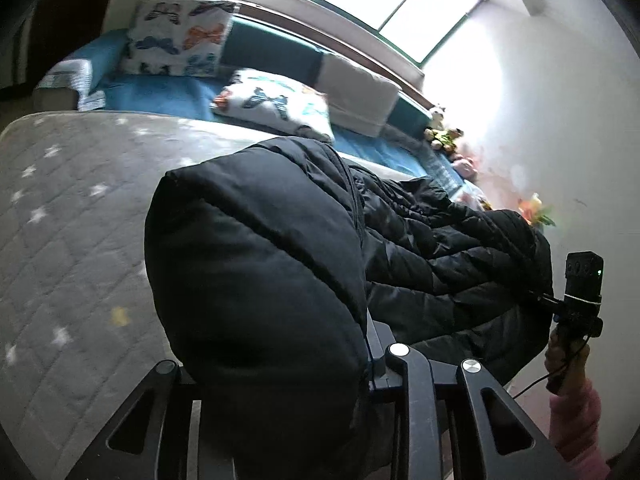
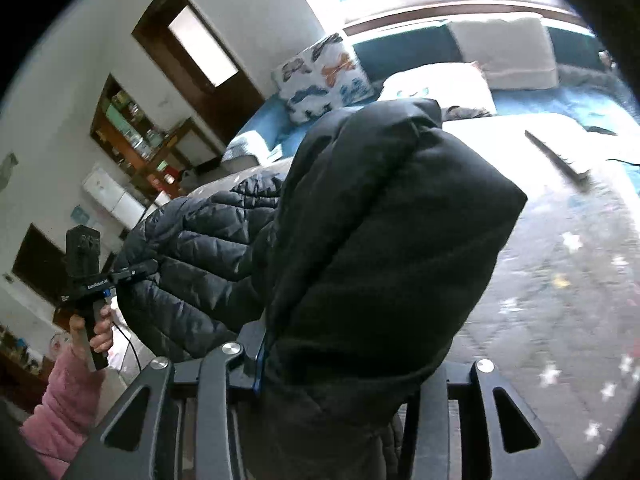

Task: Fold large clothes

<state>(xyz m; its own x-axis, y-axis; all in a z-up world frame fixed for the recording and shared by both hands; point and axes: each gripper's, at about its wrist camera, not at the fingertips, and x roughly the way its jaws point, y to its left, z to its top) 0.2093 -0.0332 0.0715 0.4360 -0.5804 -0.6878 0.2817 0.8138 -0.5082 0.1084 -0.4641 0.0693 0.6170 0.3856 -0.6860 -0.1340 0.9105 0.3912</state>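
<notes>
A grey quilted mattress (image 1: 68, 216) with white stars lies beneath a black puffer jacket (image 1: 440, 264), which is lifted clear of it and stretched between the two grippers. The left gripper (image 1: 360, 364) pinches one padded end of the jacket, the bulging fabric filling the gap between its fingers and hiding most of them. The right gripper (image 2: 264, 364), gripped by a hand (image 1: 568, 364) in a pink sleeve, likewise has its fingers clamped on the other end.
</notes>
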